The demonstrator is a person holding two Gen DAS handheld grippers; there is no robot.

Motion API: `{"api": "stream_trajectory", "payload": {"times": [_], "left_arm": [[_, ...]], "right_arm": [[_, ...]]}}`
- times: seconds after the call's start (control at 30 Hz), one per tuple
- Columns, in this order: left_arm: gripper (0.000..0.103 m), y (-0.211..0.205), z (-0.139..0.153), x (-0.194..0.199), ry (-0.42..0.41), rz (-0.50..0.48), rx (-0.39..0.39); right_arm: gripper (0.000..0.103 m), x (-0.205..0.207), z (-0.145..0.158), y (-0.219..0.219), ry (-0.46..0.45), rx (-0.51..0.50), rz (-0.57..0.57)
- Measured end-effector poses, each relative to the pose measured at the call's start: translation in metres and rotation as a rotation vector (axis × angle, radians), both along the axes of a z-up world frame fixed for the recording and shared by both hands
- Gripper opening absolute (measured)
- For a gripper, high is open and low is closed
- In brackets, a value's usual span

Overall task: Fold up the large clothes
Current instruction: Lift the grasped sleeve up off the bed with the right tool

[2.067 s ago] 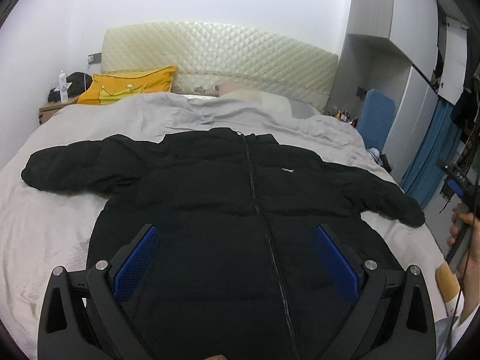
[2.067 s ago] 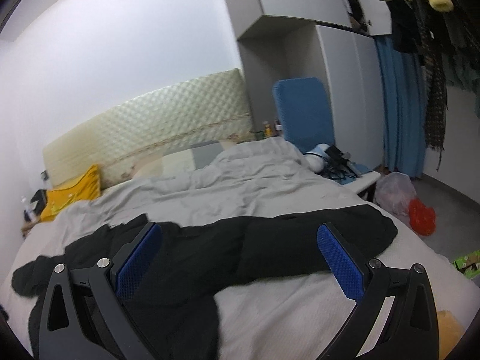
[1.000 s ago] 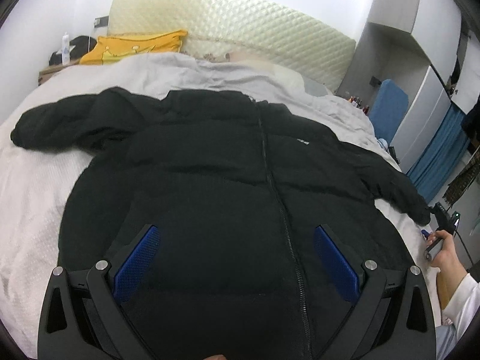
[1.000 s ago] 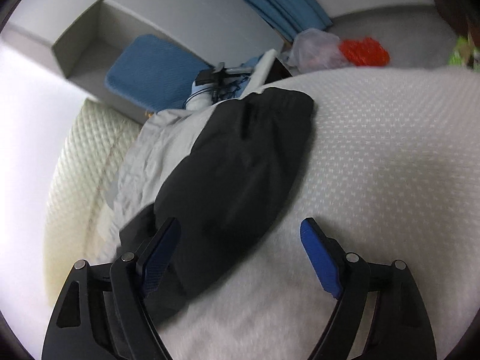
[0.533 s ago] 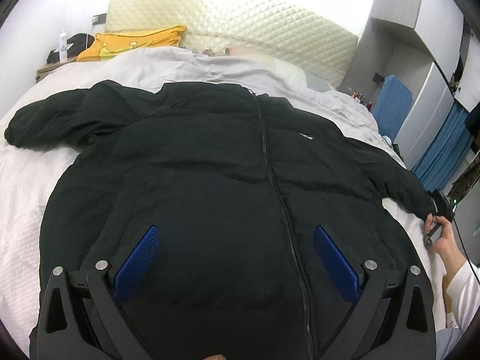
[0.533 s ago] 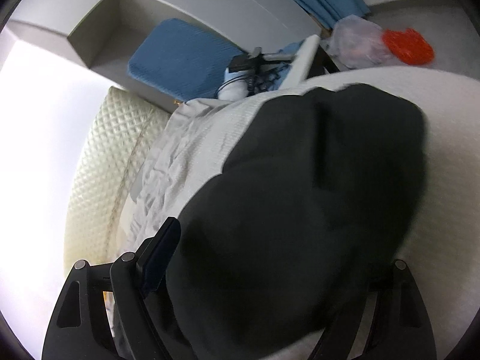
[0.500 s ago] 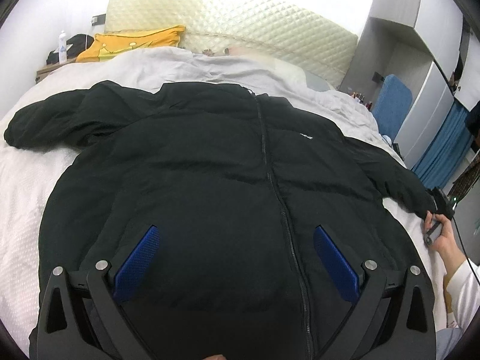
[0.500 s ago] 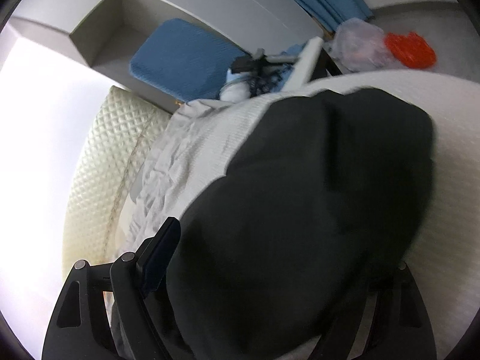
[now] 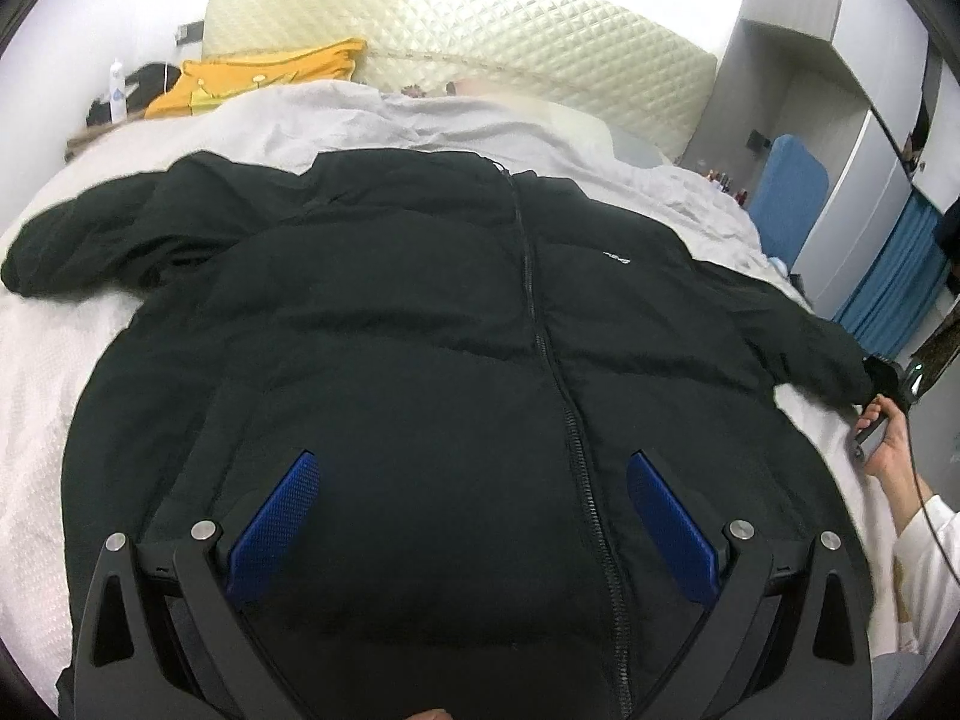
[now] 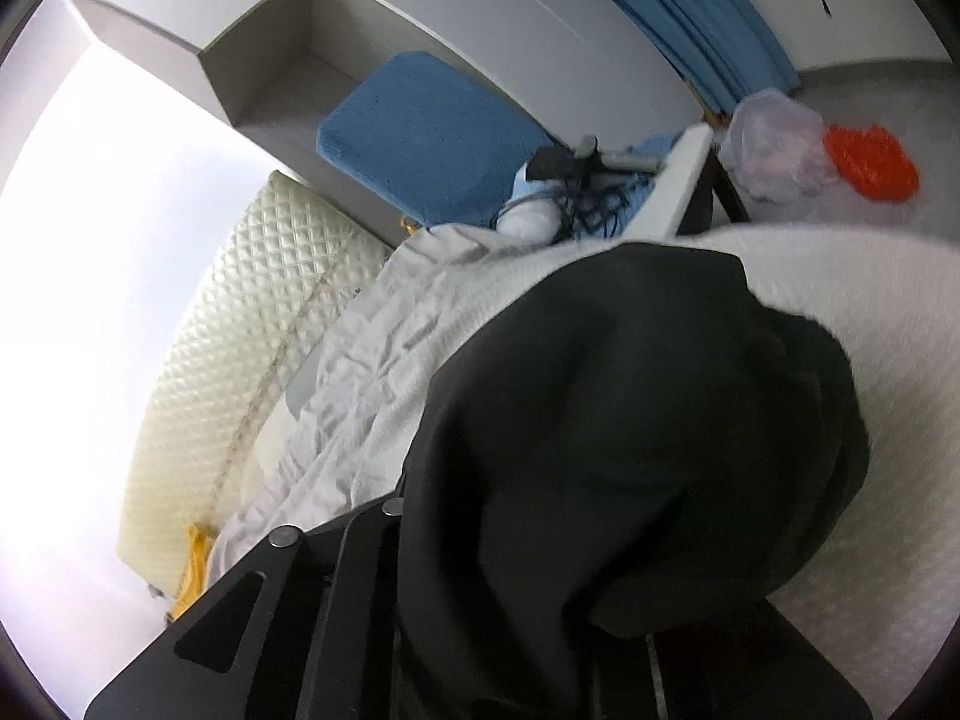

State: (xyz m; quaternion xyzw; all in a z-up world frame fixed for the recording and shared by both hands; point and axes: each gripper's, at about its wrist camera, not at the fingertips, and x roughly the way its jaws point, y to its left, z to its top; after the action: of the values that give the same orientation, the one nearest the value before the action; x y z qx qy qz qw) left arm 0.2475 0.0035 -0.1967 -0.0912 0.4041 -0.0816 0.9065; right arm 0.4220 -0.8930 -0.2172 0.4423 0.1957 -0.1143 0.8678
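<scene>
The left tongs (image 9: 471, 531) are standing spread wide, the two blue pads (image 9: 273, 525) far apart and gripping nothing. They are hovering over the lower front of the black jacket (image 9: 420, 372), pointing along its length toward the collar, level and centred slightly left of the zipper (image 9: 543, 348).

The right tongs (image 10: 540, 630) are sitting at the cuff of the jacket's right sleeve (image 10: 630, 438). In the right wrist view the black fabric is draping over and between the fingers, hiding both pads, so how far the jaws are closed cannot be told; the sleeve end is bunching up directly against the tool's frame. That view is rolled strongly to one side, so the tool is being held tilted over. From the left wrist view the person's right hand (image 9: 885, 447) is showing at the far right edge of the bed, palm turned up around the handle, right at the sleeve's end, with a white cuff on the wrist.

The jacket is lying face up and zipped on the bed (image 9: 36, 360), body spread flat, both sleeves stretching outward to either side, collar toward the quilted headboard (image 9: 528, 42). A grey duvet (image 9: 336, 120) is lying crumpled beyond the collar, and a yellow pillow (image 9: 264, 75) is resting near the headboard's left end. A blue chair (image 10: 432, 138) is standing beside the bed.
</scene>
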Motion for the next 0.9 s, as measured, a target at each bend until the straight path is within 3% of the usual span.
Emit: {"api": "stream_trajectory", "payload": {"times": [0.2, 0.37, 0.57, 0.77, 0.9], "left_arm": [[0.102, 0.015, 0.011, -0.007, -0.047, 0.065, 0.036], [0.102, 0.022, 0.016, -0.01, -0.058, 0.067, 0.063], [0.102, 0.019, 0.028, -0.017, -0.095, 0.08, 0.201], [0.102, 0.031, 0.039, -0.028, -0.115, 0.085, 0.198], [0.102, 0.048, 0.049, -0.034, -0.152, 0.133, 0.196]], "right_arm": [[0.008, -0.007, 0.057, 0.007, -0.025, -0.087, -0.038], [0.008, -0.003, 0.118, 0.04, -0.035, -0.217, -0.02], [0.01, 0.002, 0.194, 0.113, -0.053, -0.389, 0.007], [0.011, 0.013, 0.264, 0.223, -0.085, -0.573, 0.102], [0.011, 0.019, 0.295, 0.289, -0.131, -0.606, 0.188]]}}
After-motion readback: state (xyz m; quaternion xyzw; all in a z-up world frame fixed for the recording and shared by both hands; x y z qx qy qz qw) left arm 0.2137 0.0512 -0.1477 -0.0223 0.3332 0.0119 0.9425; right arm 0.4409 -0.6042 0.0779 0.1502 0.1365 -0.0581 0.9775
